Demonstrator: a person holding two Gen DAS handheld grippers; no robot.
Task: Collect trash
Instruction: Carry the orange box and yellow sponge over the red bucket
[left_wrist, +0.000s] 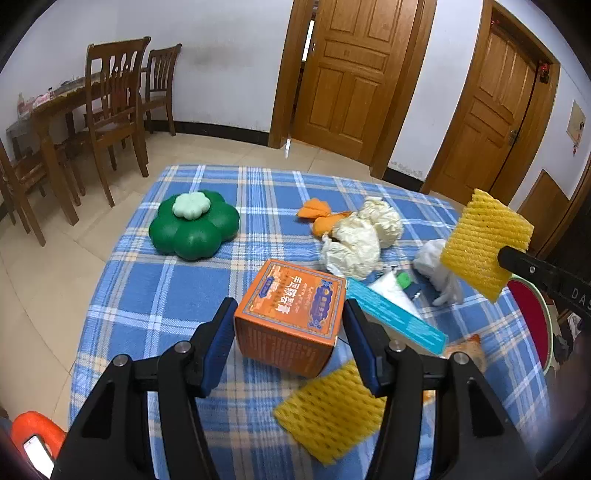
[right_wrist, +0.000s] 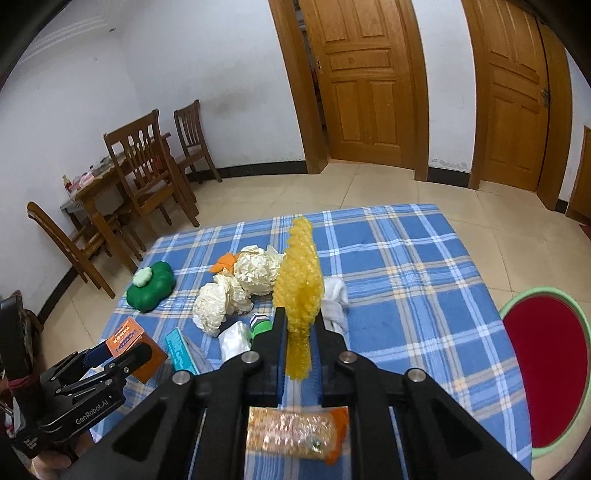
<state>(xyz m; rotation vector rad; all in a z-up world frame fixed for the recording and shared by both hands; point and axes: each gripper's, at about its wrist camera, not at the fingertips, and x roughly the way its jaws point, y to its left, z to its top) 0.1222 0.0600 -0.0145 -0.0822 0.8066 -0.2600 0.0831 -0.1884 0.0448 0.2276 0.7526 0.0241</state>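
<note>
Left wrist view
L gripper (left_wrist: 290, 326): spread, straddling orange box (left_wrist: 291, 315); pads right at box sides, can't tell if pressing.
Orange box: sits on blue plaid cloth (left_wrist: 155, 295), near front centre. Prob. light, empty-ish cardboard; stiff but dents if squeezed hard. Best hold: across the two side faces, mid-height. Squat, no real long axis; one corner points toward camera, printed top up.
Yellow foam net (left_wrist: 484, 245): up in air at right, pinched by R gripper tip at its lower right edge. Very light, soft, springy, not slippery; any edge pinch ok. Hangs tilted, long axis running up-left.
2nd foam net (left_wrist: 332, 410): flat on cloth, just in front of box, under right finger.
Teal box (left_wrist: 397, 319): long, thin, lying beside orange box; long axis runs from back-left to front-right.
Paper wads (left_wrist: 364, 234): crumpled, light, behind box.

Right wrist view
R gripper (right_wrist: 299, 328): pressed together, pinching yellow foam net (right_wrist: 299, 291).
Foam net: seen edge-on, upright, long axis pointing away from camera & up; squashed thin at pads.
Snack wrapper (right_wrist: 295, 434): on cloth below fingers; crinkly, slippery, take by an end.
Red bin (right_wrist: 546, 369): at right, off table edge, likely drop spot.
L gripper (right_wrist: 122, 350): low left, at orange box (right_wrist: 129, 338).
</note>
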